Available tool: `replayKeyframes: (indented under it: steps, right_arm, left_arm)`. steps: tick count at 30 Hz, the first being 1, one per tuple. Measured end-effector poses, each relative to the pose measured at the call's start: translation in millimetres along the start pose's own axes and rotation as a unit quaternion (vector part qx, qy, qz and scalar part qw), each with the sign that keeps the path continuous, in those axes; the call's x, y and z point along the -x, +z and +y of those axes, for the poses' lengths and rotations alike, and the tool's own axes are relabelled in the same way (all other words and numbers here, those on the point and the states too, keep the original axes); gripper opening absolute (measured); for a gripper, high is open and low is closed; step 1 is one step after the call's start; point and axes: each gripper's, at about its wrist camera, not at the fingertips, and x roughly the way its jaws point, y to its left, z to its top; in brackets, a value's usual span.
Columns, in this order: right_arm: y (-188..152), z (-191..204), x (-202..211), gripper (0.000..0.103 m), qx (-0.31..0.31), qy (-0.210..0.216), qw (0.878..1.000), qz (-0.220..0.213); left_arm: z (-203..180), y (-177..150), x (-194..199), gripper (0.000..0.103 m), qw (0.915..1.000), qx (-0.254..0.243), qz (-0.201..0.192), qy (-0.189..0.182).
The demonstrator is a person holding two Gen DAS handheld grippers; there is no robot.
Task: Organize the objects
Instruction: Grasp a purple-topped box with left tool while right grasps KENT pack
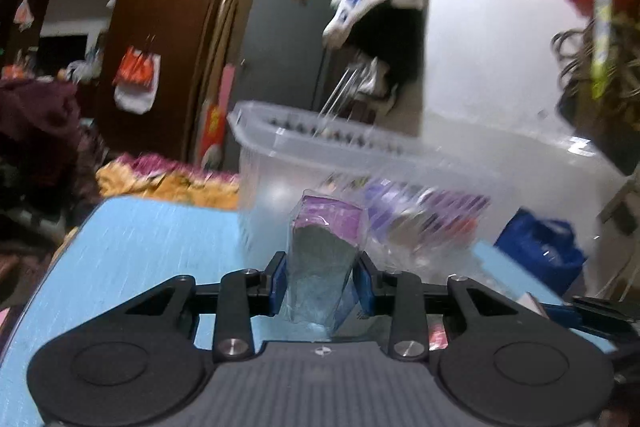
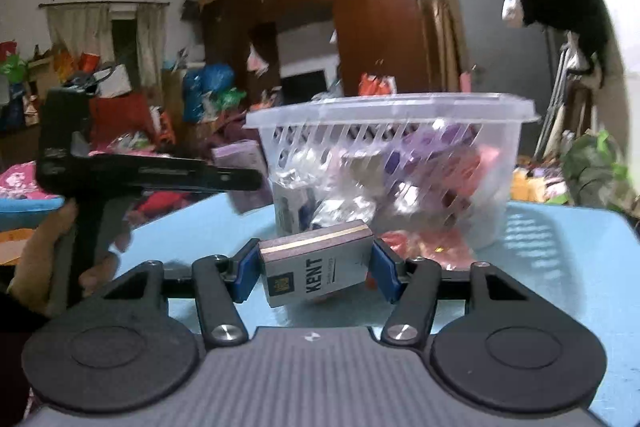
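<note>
The left tongs (image 1: pixel 320 281) are clamped on a crinkled, plastic-wrapped packet (image 1: pixel 324 259), purple at its top and grey-green lower down, which stands upright between the blue pads (image 1: pixel 280 281) and rises well above them. Just beyond that packet, ahead of the left tongs, stands a clear plastic basket (image 1: pixel 280 147) on the light blue desk (image 1: pixel 140 247); through its wall a blurred heap of purple and reddish packets (image 1: pixel 424 215) shows, ahead and to the right of the left tongs. The right tongs (image 2: pixel 316 269) are clamped on a grey KENT cigarette pack (image 2: pixel 316 267), held tilted between the blue pads (image 2: pixel 382 269), its gold-striped top end facing forward and its printed face turned up toward the camera. Directly ahead of the right tongs the same basket (image 2: pixel 400 107) rests on the desk (image 2: pixel 560 247), its slotted wall showing mixed packets (image 2: pixel 400 179) inside, purple, pink and white. To the left of the right tongs, the left tongs (image 2: pixel 240 181) appear from the side, gripped by the person's left hand (image 2: pixel 56 259), with the purple packet (image 2: pixel 240 163) at their tip just beside the basket's left wall; whether packet and wall touch cannot be told through the blur.
</note>
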Motion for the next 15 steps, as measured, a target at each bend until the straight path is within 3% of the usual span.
replayKeyframes:
  steps: [9, 15]
  right_arm:
    - [1, -3, 0, 0.061, -0.014, -0.055, 0.997, -0.048]
    - [1, -7, -1, 0.061, -0.024, -0.057, 0.997, -0.048]
  left_arm:
    - [12, -2, 9, 0.039, 0.9984, 0.044, -0.034, -0.012]
    - [18, -1, 7, 0.039, 0.9981, 0.052, -0.029, -0.015]
